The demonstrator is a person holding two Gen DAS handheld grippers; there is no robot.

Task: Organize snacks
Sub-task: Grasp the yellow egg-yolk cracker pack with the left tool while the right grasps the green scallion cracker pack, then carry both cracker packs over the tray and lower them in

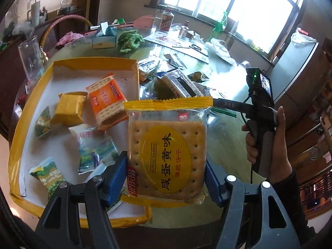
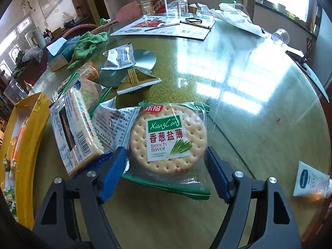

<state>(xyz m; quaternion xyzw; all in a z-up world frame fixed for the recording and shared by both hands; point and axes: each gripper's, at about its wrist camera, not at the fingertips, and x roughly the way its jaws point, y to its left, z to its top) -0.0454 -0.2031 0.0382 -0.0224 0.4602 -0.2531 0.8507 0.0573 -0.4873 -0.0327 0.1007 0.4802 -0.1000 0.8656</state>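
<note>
Right between the blue pads of the left gripper (image 1: 166, 178) sits a square cracker pack (image 1: 167, 151) with yellow seams and a yellow oval label. Both pads press on its edges, so the jaws are clamped on it, and the pack stands up off the surface, its top seam pointing away from the camera. It hangs at the near right edge of a yellow-rimmed box (image 1: 29, 105), partly over the box and partly over the glass table (image 1: 224, 128).

Inside the box lie an orange cracker pack (image 1: 108, 101), a gold foil packet (image 1: 69, 109), a white and blue packet (image 1: 93, 147) and two small green packets, one near the left wall (image 1: 42, 124) and one near the front (image 1: 50, 176). Beyond the box a loose heap of wrapped snacks (image 1: 174, 81) rests on the table.

Over on the right side, the right gripper (image 2: 166, 174) has a round cracker pack (image 2: 168, 139) with green seams lying flat on the table between its jaws. The pads stand apart on either side of it; the right one clearly does not touch the pack, while contact by the left one cannot be judged. Just left of it lies a stack of crackers in clear wrap (image 2: 76, 130), and further left the yellow rim of the box. A small white tube (image 2: 309, 183) lies apart at the right. In the left view, a hand (image 1: 267, 143) grips the right gripper's handle.
</note>
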